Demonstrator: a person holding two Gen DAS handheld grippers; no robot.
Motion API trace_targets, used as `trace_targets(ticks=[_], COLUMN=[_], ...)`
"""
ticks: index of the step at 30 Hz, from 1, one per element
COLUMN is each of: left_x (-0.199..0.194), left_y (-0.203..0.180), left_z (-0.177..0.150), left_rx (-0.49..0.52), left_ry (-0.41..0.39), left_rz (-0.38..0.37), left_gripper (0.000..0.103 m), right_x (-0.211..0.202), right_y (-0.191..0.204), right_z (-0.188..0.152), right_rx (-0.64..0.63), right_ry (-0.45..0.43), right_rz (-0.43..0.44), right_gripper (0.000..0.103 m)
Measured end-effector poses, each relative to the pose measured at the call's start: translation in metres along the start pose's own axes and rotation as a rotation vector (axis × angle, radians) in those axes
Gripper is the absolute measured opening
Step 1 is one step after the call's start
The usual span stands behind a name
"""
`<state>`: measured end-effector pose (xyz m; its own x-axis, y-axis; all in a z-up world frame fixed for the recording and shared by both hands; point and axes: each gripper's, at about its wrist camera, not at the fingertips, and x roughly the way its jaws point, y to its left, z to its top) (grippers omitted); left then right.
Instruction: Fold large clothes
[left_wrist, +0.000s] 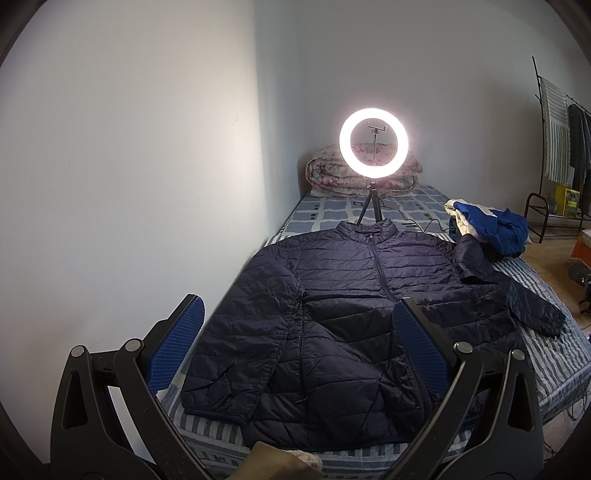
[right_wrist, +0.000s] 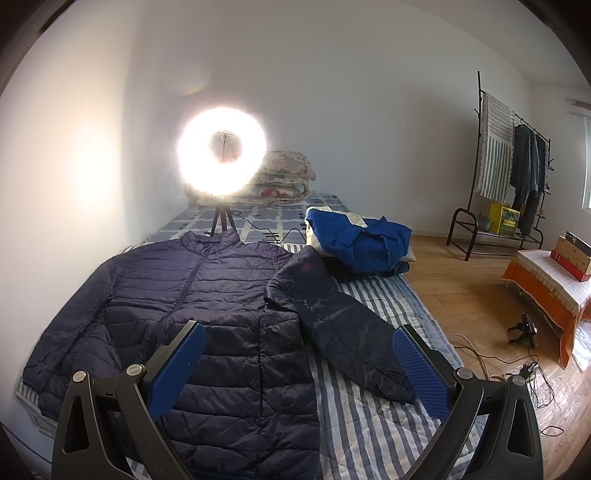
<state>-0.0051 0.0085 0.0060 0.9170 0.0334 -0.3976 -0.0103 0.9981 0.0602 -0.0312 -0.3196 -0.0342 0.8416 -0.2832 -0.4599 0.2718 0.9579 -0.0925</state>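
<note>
A dark navy quilted puffer jacket (left_wrist: 351, 314) lies flat, zipped, front up on the striped bed (left_wrist: 554, 354), collar toward the far wall. It also shows in the right wrist view (right_wrist: 207, 306). Its right sleeve (right_wrist: 343, 332) angles out over the striped sheet (right_wrist: 369, 424); the left sleeve (left_wrist: 255, 332) lies along the body. My left gripper (left_wrist: 299, 332) is open and empty, held above the jacket's lower half. My right gripper (right_wrist: 299, 354) is open and empty, above the jacket's hem and right sleeve.
A lit ring light on a tripod (left_wrist: 373, 144) stands on the bed behind the collar, cable trailing right. A folded floral quilt (left_wrist: 332, 173) lies at the head. A blue and cream clothes pile (right_wrist: 358, 236) sits at the bed's right edge. A clothes rack (right_wrist: 517, 177), orange bench (right_wrist: 550, 295) and floor cables (right_wrist: 517, 362) are right.
</note>
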Motion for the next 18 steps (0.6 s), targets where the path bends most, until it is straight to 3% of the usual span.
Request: trace_targets(ticks=[9, 13, 18], left_x=[0.000, -0.008, -0.018], left_y=[0.021, 0.038, 0.055], left_z=[-0.005, -0.013, -0.026], left_rx=[-0.034, -0.063, -0.092], left_ry=[0.008, 0.008, 0.067], left_rz=[0.035, 0.072, 0.078], left_gripper=[0.103, 0.103, 0.103], right_x=[0.006, 0.010, 0.016], right_y=[0.049, 0.075, 0.114], right_z=[0.011, 0.021, 0.028], right_rx=[-0.125, -0.175, -0.250], right_ry=[-0.039, -0.040, -0.049], right_rz=[0.094, 0.225, 0.375], right_gripper=[0.101, 0.101, 0.094])
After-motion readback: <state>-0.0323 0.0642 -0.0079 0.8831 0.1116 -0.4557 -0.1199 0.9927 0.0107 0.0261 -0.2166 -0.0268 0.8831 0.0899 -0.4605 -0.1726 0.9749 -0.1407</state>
